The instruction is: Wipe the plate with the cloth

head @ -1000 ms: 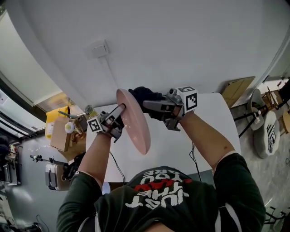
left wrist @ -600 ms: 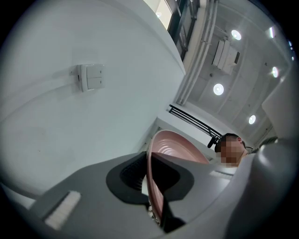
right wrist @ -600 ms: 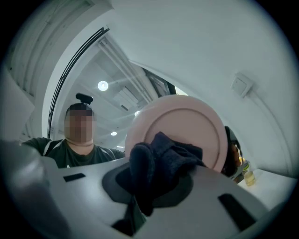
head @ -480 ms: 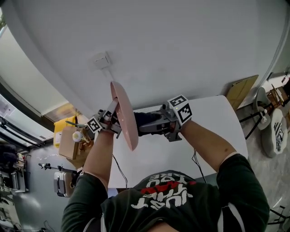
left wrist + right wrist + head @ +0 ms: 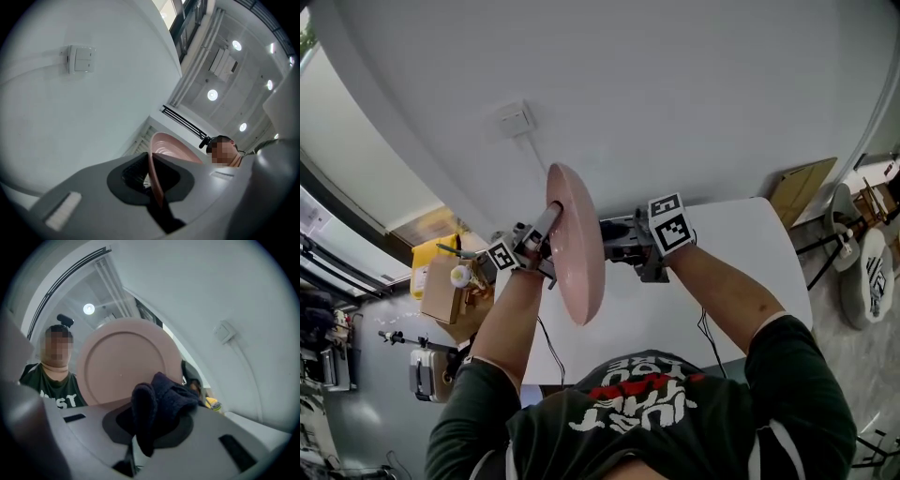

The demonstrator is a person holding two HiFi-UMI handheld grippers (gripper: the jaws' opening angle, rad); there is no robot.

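Note:
A pink plate [image 5: 577, 246] is held upright on edge above the white table [image 5: 741, 272]. My left gripper [image 5: 546, 223] grips its rim from the left, and its jaws are closing on that rim [image 5: 154, 180]. In the left gripper view the plate [image 5: 171, 147] rises between the pads. My right gripper [image 5: 617, 242] reaches in from the right, its tips hidden behind the plate. It is shut on a dark blue cloth [image 5: 159, 401], which bulges out of the right gripper [image 5: 152, 425] close to the plate's face [image 5: 119, 364]; I cannot tell whether they touch.
A wall switch [image 5: 515, 120] with a cable sits on the white wall behind the plate. A cardboard box [image 5: 439, 292] and a yellow container [image 5: 427, 255] are on the floor at the left. Folded cardboard [image 5: 802, 187] leans at the right.
The left gripper has lifted the plate higher. The right gripper and cloth have dropped from near the plate's top edge to behind its middle, so the cloth no longer shows in the head view.

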